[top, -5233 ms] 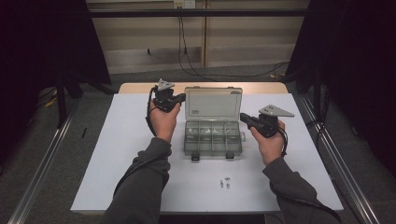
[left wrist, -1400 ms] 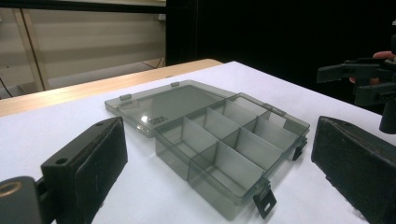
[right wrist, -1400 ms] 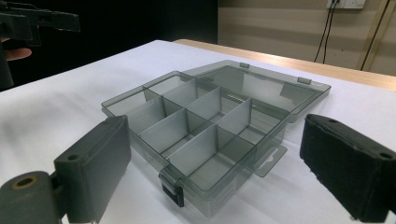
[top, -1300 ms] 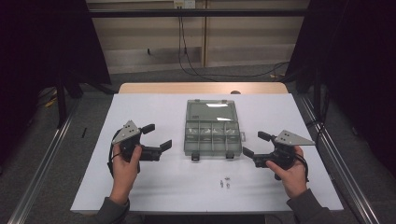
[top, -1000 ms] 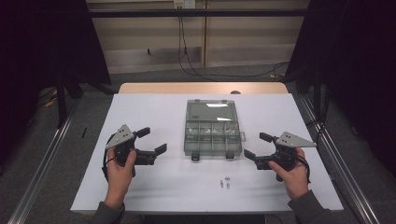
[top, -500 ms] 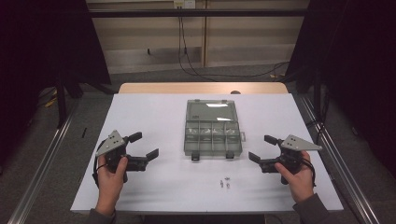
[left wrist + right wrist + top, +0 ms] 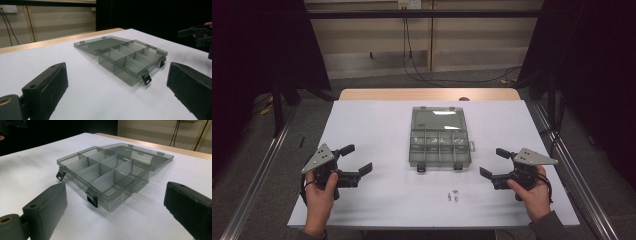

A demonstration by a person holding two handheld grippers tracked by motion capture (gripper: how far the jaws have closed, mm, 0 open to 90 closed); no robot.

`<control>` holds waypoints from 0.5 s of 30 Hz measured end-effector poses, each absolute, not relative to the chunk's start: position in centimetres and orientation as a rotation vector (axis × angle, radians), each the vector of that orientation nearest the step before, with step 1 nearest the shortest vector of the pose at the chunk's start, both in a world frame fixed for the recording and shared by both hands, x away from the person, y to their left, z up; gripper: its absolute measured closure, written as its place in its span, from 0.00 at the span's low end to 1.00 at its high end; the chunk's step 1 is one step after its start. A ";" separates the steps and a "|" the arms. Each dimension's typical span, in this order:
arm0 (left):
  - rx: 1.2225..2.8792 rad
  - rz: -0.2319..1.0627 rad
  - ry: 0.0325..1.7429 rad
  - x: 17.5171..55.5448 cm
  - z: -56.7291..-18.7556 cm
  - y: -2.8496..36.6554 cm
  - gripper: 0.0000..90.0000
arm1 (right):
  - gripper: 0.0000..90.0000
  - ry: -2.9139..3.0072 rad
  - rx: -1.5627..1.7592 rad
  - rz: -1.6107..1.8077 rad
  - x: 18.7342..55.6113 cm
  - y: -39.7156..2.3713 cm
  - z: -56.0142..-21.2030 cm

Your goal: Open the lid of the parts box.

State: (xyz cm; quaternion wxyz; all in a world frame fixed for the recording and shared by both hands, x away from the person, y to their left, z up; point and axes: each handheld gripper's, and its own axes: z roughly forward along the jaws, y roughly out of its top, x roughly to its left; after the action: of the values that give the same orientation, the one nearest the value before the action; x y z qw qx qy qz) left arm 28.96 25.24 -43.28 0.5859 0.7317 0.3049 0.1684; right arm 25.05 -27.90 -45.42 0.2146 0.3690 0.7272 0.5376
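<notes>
A smoky transparent compartment box point(image 7: 439, 148) lies open at the table's middle, its lid point(image 7: 436, 118) folded flat behind it and its two latches hanging at the front. The same box point(image 7: 132, 58) shows in the left gripper view and, nearer, the box point(image 7: 103, 173) in the right gripper view, its several compartments looking bare. Two or three tiny metal pieces point(image 7: 452, 195) lie in front of it. My left gripper point(image 7: 357, 159) is open at the front left, empty. My right gripper point(image 7: 495, 163) is open at the front right, also empty.
The white table point(image 7: 377, 120) has a wooden strip along its far edge point(image 7: 427, 94). Metal rails point(image 7: 257, 185) run along the floor on both sides. Cables point(image 7: 422, 60) hang from the back wall. The other hand's gripper point(image 7: 197, 35) shows at the right edge of the left gripper view.
Both hands have drawn back from the box toward the front corners of the table, the left one farther left, the right one farther right. The box lid has stayed open throughout.
</notes>
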 end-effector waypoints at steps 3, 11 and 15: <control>1.699 0.390 0.720 28.9 -43.5 25.5 0.04 | 0.05 2.018 1.040 1.500 25.0 -27.9 -45.6; 1.718 0.410 0.727 28.4 -43.5 26.1 0.04 | 0.05 2.033 1.028 1.504 24.6 -27.8 -45.8; 1.714 0.412 0.725 28.3 -43.5 26.4 0.04 | 0.05 2.032 1.017 1.516 24.4 -28.0 -45.9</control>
State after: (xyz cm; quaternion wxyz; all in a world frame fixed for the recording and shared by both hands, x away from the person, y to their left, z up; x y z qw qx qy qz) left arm 28.29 26.39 -43.49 0.5794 0.7329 0.3099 0.1761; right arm 24.39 -28.00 -45.85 0.2035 0.3646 0.7282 0.5434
